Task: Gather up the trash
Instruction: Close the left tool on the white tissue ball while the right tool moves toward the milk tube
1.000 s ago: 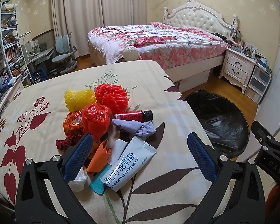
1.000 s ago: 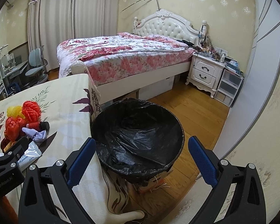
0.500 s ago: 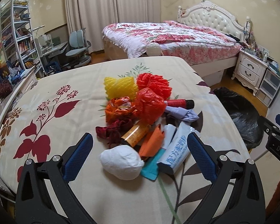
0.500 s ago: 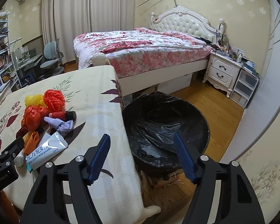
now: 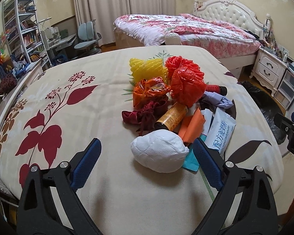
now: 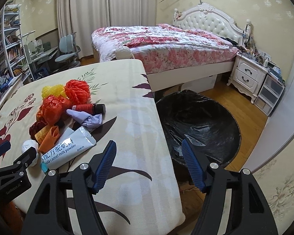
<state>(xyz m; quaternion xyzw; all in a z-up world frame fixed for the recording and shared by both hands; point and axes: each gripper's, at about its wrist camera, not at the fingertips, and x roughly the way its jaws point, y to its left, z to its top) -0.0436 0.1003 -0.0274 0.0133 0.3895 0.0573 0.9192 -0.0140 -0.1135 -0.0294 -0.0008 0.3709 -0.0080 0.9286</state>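
A heap of trash lies on the cloth-covered table: a white crumpled wad, an orange bottle, a white milk-powder pouch, red plastic balls, yellow foam net, a purple glove. My left gripper is open, its fingers either side of the white wad, just short of it. My right gripper is open and empty over the table's right edge. A black-lined bin stands on the floor beside the table.
A bed with a floral cover stands behind the table. A white nightstand and plastic drawers are at the right wall. A desk, chair and bookshelf are at the far left.
My left gripper has swung left and closer to the heap, bringing the white wad between its fingers. My right gripper has swung left from the bin toward the table edge and narrowed somewhat.
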